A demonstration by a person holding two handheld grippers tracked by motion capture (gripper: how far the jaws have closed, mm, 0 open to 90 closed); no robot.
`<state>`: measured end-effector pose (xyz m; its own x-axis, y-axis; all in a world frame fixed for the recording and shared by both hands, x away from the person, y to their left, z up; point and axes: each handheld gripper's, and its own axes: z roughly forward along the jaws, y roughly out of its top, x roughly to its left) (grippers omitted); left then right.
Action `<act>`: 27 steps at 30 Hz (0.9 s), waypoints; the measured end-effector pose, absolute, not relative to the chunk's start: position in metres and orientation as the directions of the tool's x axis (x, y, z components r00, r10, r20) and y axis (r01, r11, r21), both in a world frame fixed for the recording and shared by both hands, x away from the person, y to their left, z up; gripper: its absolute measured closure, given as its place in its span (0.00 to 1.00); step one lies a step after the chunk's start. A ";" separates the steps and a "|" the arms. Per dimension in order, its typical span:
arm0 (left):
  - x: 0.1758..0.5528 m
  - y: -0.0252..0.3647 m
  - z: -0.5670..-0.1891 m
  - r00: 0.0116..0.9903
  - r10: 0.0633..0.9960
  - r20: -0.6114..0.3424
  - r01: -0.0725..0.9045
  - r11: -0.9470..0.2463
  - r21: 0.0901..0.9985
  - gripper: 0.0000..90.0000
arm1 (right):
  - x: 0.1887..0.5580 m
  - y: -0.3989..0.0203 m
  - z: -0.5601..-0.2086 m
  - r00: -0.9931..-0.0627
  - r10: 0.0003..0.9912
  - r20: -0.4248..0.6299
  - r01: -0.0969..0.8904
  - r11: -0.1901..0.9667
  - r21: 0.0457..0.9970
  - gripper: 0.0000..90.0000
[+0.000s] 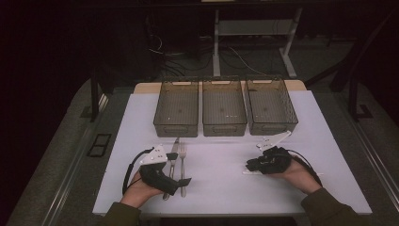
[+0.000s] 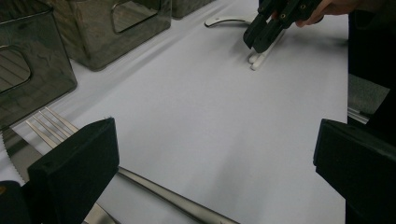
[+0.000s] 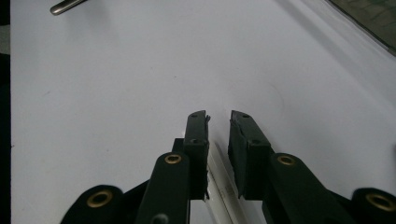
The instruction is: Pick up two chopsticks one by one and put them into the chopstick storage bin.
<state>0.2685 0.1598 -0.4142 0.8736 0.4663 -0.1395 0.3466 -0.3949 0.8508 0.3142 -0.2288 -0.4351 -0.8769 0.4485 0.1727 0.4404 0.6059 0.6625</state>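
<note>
Right tool (image 3: 218, 116) jaws narrowly apart, straddling white flat plastic utensil (image 3: 224, 186) lying on white bench (image 3: 116, 93), no firm grip visible. Left tool (image 2: 210, 154) wide open, empty; steel fork (image 2: 51, 122) beside its left jaw.

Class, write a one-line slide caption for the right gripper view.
Right gripper, jaws narrowly apart, poised over a white utensil lying on the white table.

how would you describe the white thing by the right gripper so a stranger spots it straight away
Start at the three dark bins along the far side of the white table, then come toward the person's right hand. Under the right gripper lies a thin white stick-like piece. Unlike the shiny metal fork and knife at the left, it is white, almost blending into the table.
</note>
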 end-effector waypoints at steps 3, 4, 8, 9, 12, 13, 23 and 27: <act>0.268 0.160 -0.414 0.873 0.467 -0.140 0.347 -0.394 0.851 0.00 | 0.315 -0.227 -0.437 -0.879 0.445 0.172 0.438 0.609 0.661 0.85; 0.268 0.160 -0.414 0.874 0.465 -0.139 0.346 -0.395 0.851 0.00 | 0.315 -0.226 -0.437 -0.879 0.444 0.172 0.438 0.614 0.656 0.85; 0.268 0.160 -0.414 0.874 0.465 -0.140 0.345 -0.395 0.851 0.00 | 0.315 -0.224 -0.440 -0.881 0.442 0.170 0.438 0.625 0.647 0.86; 0.268 0.160 -0.414 0.874 0.465 -0.140 0.345 -0.395 0.851 0.00 | 0.315 -0.224 -0.440 -0.882 0.441 0.166 0.435 0.628 0.645 0.87; 0.268 0.160 -0.414 0.875 0.464 -0.140 0.345 -0.395 0.851 0.00 | 0.316 -0.224 -0.441 -0.879 0.448 0.163 0.439 0.628 0.642 0.87; 0.268 0.160 -0.414 0.875 0.464 -0.139 0.345 -0.395 0.851 0.00 | 0.316 -0.224 -0.441 -0.879 0.448 0.163 0.439 0.628 0.642 0.87; 0.268 0.160 -0.414 0.875 0.464 -0.140 0.345 -0.394 0.852 0.00 | 0.320 -0.223 -0.444 -0.873 0.465 0.147 0.445 0.635 0.632 0.87; 0.269 0.160 -0.414 0.874 0.464 -0.141 0.346 -0.393 0.852 0.00 | 0.322 -0.222 -0.444 -0.871 0.471 0.142 0.445 0.632 0.635 0.87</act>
<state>0.2688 0.1597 -0.4145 0.8744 0.4644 -0.1406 0.3457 -0.3930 0.8521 0.3221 -0.2224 -0.4441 -0.8709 0.4705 0.1418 0.4448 0.6320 0.6346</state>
